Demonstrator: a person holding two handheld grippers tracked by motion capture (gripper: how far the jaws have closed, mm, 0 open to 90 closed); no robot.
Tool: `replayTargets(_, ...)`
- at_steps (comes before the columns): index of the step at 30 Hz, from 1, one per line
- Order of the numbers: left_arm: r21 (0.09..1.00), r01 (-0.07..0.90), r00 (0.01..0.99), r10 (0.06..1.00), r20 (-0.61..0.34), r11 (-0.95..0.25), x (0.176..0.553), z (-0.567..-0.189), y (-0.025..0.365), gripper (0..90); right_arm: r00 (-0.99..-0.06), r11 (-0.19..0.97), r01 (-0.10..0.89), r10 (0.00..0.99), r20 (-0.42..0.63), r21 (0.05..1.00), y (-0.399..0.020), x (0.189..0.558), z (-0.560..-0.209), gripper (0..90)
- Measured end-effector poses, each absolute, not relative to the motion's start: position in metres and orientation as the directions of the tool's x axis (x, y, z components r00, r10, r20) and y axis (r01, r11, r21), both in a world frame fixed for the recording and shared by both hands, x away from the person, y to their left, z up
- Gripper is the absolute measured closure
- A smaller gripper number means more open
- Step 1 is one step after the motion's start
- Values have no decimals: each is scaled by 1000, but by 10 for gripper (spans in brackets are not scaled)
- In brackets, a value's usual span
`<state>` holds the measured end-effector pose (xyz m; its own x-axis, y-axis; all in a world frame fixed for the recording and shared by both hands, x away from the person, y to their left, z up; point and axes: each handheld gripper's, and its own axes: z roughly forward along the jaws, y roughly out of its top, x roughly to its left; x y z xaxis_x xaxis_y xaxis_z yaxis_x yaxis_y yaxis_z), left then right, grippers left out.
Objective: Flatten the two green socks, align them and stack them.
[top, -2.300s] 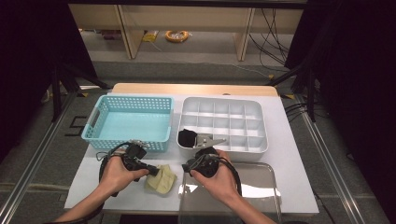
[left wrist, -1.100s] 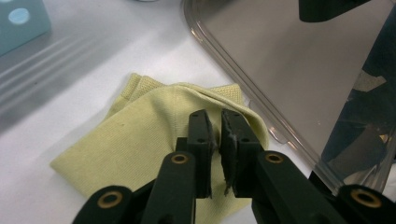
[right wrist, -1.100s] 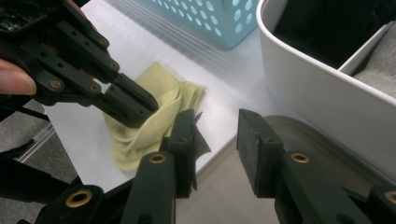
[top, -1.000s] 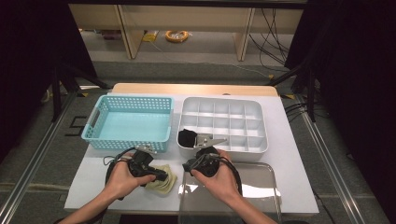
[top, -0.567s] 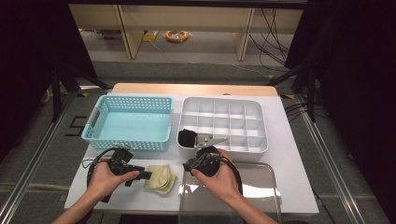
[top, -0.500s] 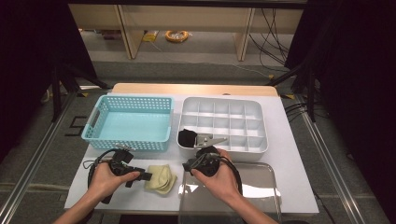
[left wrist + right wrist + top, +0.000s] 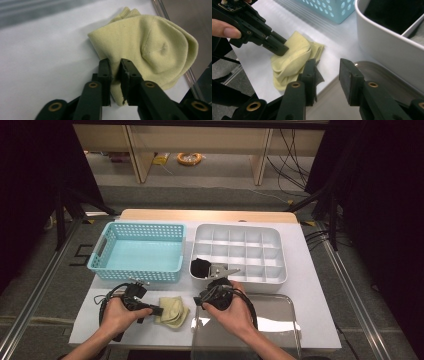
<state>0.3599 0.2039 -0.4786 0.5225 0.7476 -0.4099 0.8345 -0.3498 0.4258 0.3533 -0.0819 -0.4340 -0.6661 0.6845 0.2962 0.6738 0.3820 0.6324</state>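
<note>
My left gripper [image 7: 115,75] has just been closing its 2 black jaws, and they now pinch a fold at the near edge of the pale yellow folded cotton cloth [image 7: 150,47]; the fabric is squeezed in the narrow gap between the pads, so I count it as grasped. The cloth lies on the white table sheet [image 7: 310,285], in front of the turquoise perforated plastic basket [image 7: 137,251] and just beside the left rim of the clear shallow tray [image 7: 280,320]; in the high view it sits between my 2 hands [image 7: 172,310]. I judge it light, soft and limp; it will sag and unfold once lifted, so a pinch through several layers near a folded edge, as I have now, should hold better than a single loose corner; it is not fragile and not slippery. My right gripper [image 7: 325,75] hangs with its jaws apart and nothing between them, close over the cloth's right side and the tray's edge, with the white compartmented plastic organiser box [image 7: 240,252] just beyond it.
</note>
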Motion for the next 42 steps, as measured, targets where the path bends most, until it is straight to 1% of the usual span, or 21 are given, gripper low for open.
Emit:
replayTargets(2, 437, 830, 528, 741, -416, -346, 360, -477, 204, 824, -677, 391, 663, 678, 288, 639, -80, 354, -435, 683)
replayTargets(3, 445, 838, 510, 743, -432, -317, 359, -476, 202, 831, -673, 389, 672, 676, 300, 630, -78, 353, -436, 692)
replayTargets(4, 446, 832, 523, 735, -432, -330, 359, -475, 204, 833, -674, 392, 672, 676, 299, 628, -77, 353, -435, 710)
replayTargets(7, 465, 836, 511, 722, -466, -292, 357, -472, 203, 837, -684, 405, 668, 665, 300, 625, -72, 353, -433, 780)
replayTargets(9, 469, 833, 516, 720, -464, -295, 356, -470, 205, 837, -688, 410, 671, 654, 314, 618, -67, 353, -431, 844)
replayTargets(10, 467, 834, 513, 722, -464, -293, 356, -468, 204, 837, -684, 413, 680, 656, 321, 606, -64, 352, -431, 866)
replayTargets(11, 471, 831, 520, 715, -468, -297, 356, -468, 205, 837, -700, 431, 666, 641, 313, 609, -62, 353, -430, 882)
replayTargets(12, 469, 821, 540, 708, -454, -326, 356, -466, 207, 837, -696, 431, 674, 644, 319, 601, -59, 353, -431, 896)
replayTargets(13, 474, 830, 521, 714, -468, -294, 355, -466, 205, 837, -705, 442, 671, 629, 327, 595, -56, 352, -430, 900)
replayTargets(18, 476, 830, 520, 710, -475, -290, 355, -464, 205, 837, -731, 479, 653, 600, 323, 586, -41, 353, -433, 900)
replayTargets(21, 475, 833, 518, 704, -486, -284, 355, -464, 205, 837, -708, 489, 687, 617, 343, 538, -32, 351, -434, 900)
replayTargets(22, 477, 831, 521, 702, -485, -287, 356, -463, 206, 837, -736, 503, 657, 590, 332, 562, -30, 353, -437, 900)
replayTargets(33, 478, 828, 531, 687, -496, -294, 355, -459, 204, 840, -726, 538, 680, 588, 356, 499, -14, 355, -457, 900)
replayTargets(42, 480, 832, 526, 671, -522, -279, 354, -455, 204, 842, -718, 543, 691, 591, 367, 477, -12, 356, -466, 900)
